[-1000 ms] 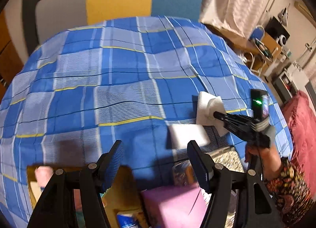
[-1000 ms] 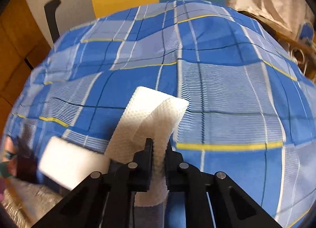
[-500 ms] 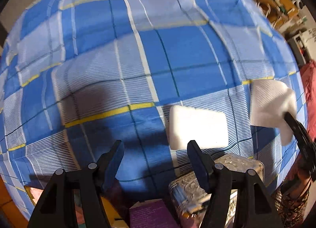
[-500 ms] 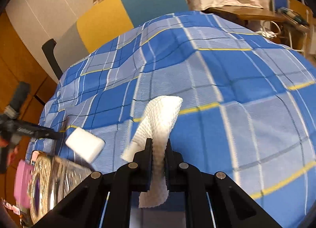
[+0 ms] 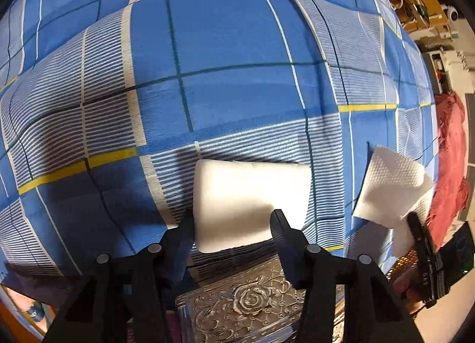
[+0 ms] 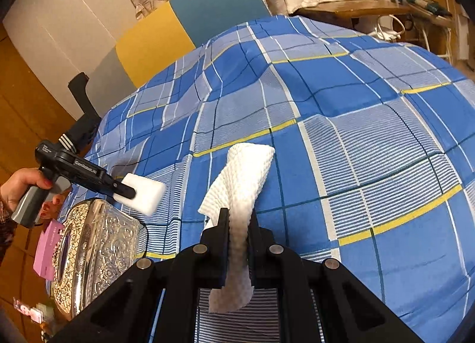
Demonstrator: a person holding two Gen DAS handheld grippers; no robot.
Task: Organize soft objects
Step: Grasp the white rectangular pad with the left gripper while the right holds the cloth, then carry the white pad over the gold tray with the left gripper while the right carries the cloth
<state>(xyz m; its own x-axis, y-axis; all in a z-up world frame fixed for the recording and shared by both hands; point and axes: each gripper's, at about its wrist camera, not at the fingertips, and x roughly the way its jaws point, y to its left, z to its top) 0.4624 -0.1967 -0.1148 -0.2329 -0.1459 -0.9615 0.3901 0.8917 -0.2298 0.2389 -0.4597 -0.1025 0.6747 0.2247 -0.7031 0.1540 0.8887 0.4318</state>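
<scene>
The white rectangular foam sponge is pinched by the left claw for lifting off the blue plaid bedspread — the folded white paper towel is clamped, held clear, by the right claw.

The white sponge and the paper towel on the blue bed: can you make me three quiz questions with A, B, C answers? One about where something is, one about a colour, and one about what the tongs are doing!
1. Where is the white sponge?
A. Between the left tongs' fingers
B. Inside the silver box
C. On the chair

2. What colour are the thin bright stripes on the checked bedsheet?
A. Red
B. Yellow
C. Green

3. What are the right tongs doing?
A. Hanging open
B. Squeezing the sponge
C. Shut on the paper towel

Answers:
1 A: the left tongs have a finger on each side of the sponge, beyond the silver box.
2 B: yellow lines cross the blue squares.
3 C: the towel is pinched between both fingers and droops below them.
</scene>
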